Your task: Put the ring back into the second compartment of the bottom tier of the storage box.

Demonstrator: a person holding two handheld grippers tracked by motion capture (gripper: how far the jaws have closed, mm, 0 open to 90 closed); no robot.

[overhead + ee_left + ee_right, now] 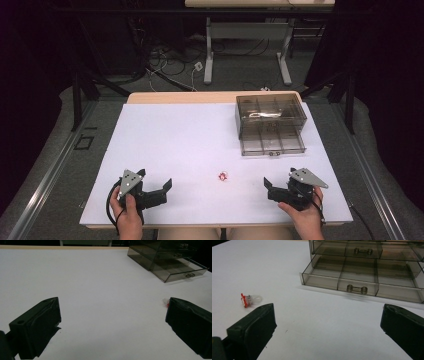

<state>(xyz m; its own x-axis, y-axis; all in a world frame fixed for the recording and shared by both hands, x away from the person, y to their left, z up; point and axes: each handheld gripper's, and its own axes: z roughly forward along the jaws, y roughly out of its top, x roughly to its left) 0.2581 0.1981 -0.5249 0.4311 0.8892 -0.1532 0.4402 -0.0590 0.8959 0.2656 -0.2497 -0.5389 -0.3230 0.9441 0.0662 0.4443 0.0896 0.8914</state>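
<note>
White table (175, 150): 1 bulb (223, 175), 2 drawers (272, 138)

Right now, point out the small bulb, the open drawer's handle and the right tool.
small bulb (252, 299), right gripper view, clear glass end.
open drawer's handle (357, 289), right gripper view, bar's middle.
right tool (278, 184), high view, between fingertips.

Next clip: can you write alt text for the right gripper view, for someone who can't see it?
The right gripper stands open and empty, its two black jaws low over a white table. A small clear bulb with a red base lies ahead to the left; a smoky clear drawer unit sits beyond, its bottom drawer pulled out.
</note>
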